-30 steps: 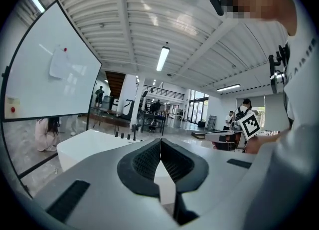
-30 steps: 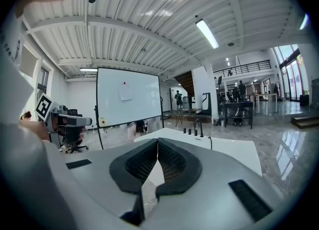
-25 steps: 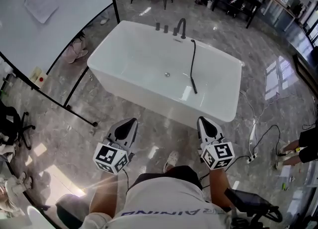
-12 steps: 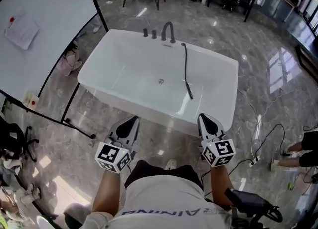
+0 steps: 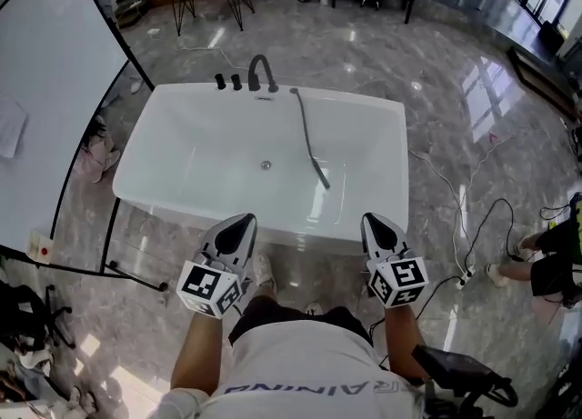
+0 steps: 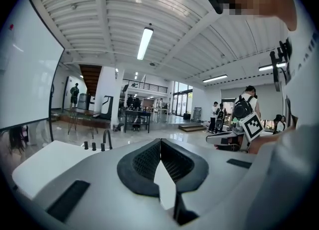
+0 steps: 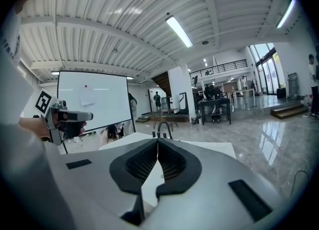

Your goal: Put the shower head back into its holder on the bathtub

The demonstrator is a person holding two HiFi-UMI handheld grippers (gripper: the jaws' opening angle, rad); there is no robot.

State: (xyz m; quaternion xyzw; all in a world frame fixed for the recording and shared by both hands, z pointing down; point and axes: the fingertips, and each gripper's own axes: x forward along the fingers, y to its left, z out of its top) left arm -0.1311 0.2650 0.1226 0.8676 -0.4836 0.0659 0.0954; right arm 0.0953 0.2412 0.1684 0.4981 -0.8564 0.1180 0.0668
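Shower head (image 5: pixel 320 174) alone in one bathtub (image 5: pixel 182 149), left gripper (image 5: pixel 242 219), right gripper (image 5: pixel 373 219) both closed

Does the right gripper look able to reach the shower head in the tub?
Probably yes: only the bathtub rim separates the right gripper from the shower head, though its jaws are shut.

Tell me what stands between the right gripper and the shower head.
Only the near wall of the tub. The shower head lies inside on the tub's floor, beyond that wall from the right gripper, which is shut and empty. Nothing else visible stands between them, so the reach would probably have to go over the rim.
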